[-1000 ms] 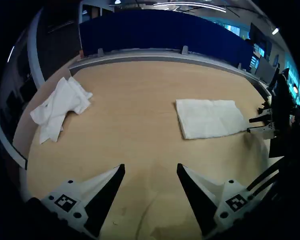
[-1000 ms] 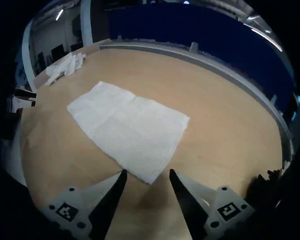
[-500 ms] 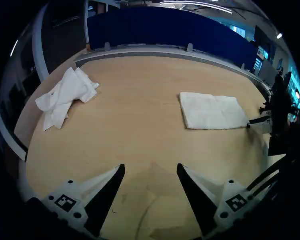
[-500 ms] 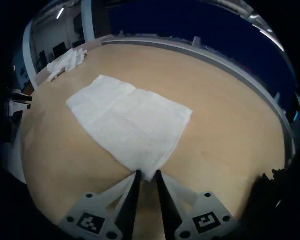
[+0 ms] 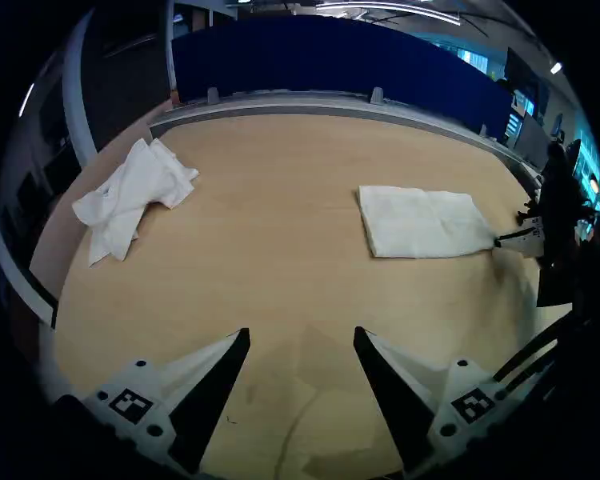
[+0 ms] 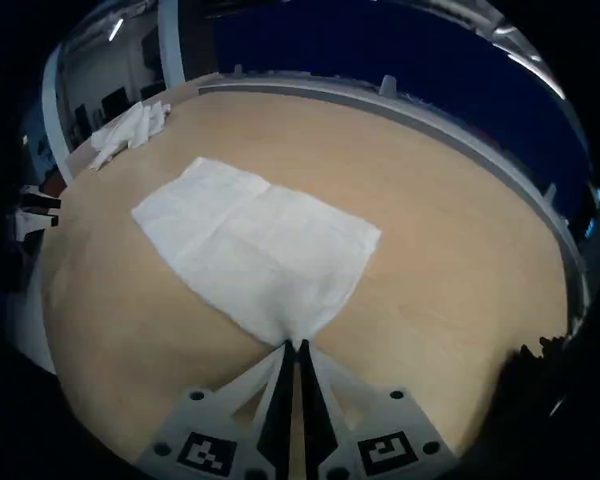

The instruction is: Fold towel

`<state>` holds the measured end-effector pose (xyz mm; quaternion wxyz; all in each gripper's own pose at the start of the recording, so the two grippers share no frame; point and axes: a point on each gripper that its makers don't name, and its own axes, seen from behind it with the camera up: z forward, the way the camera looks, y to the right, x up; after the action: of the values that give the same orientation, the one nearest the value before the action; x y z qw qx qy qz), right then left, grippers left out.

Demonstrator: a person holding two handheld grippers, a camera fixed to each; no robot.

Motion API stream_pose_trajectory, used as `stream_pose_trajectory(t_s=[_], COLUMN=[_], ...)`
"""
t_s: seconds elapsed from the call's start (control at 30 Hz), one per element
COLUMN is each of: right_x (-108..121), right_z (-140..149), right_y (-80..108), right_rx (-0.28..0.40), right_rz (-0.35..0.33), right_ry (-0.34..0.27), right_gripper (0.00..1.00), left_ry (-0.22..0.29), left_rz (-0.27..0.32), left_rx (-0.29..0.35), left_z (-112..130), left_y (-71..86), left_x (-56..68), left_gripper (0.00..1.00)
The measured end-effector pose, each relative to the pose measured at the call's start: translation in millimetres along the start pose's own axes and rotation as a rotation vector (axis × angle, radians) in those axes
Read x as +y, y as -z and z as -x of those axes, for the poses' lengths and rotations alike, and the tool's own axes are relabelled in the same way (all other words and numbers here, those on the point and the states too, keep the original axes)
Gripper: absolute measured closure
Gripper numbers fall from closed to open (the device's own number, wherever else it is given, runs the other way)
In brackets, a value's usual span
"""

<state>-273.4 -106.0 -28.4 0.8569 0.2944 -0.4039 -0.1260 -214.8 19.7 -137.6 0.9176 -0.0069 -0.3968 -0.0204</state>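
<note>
Left gripper [image 5: 300,330]: we see its fingers spread wide with nothing between them; bare table [image 5: 284,200] lies ahead of it.

Right gripper [image 6: 295,346]: fingers pressed almost together; the near corner of the towel [image 6: 256,248] is pinched between the tips and the fabric is drawn to a point there; we can't tell whether that corner is off the wood or resting on it.

Towel: white, roughly rectangular, spread flat on the table; a crease line runs across it in the right gripper view; from the pinched corner it fans away toward the upper left of that view. In the left gripper view it sits right of centre, well apart from the left gripper; the right gripper [image 5: 524,240] is at its right-hand corner, touching it.

Also on the table: a crumpled cloth [image 5: 132,196], white, bunched near the far left edge, well apart from the towel; in the right gripper view the crumpled cloth [image 6: 128,132] shows far off at top left.

In the right gripper view we pick up the left gripper [image 6: 34,212] small at the left edge; two pale fingers with a gap between them.

A blue partition [image 5: 324,56] stands along the table's far side, behind a grey rim.
</note>
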Motion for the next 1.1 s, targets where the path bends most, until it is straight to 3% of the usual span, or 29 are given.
stream_pose_trajectory(t_s=[0.27, 0.6, 0.9, 1.1], right_x=[-2.0, -19.6, -31.2, -47.8], right_z=[-40.2, -110.6, -136.2, -156.5], right_y=[19.1, 32.8, 28.6, 22.3], right_rx=[0.054, 0.141, 0.147, 0.166], right_rz=[0.008, 0.000, -0.007, -0.034], right_ry=[0.041, 0.118, 0.174, 0.196], right_gripper=[0.95, 0.95, 0.95, 0.95], left_ry=[-0.001, -0.006, 0.035, 0.048], left_rz=[0.001, 0.004, 0.020, 0.011], left_rx=[0.017, 0.056, 0.077, 0.087], left_z=[-5.3, -20.2, -27.9, -28.6], left_y=[6.1, 18.0, 27.0, 34.0], left_x=[-1.3, -3.1, -3.6, -11.3], left_gripper=[0.04, 0.04, 0.04, 0.04])
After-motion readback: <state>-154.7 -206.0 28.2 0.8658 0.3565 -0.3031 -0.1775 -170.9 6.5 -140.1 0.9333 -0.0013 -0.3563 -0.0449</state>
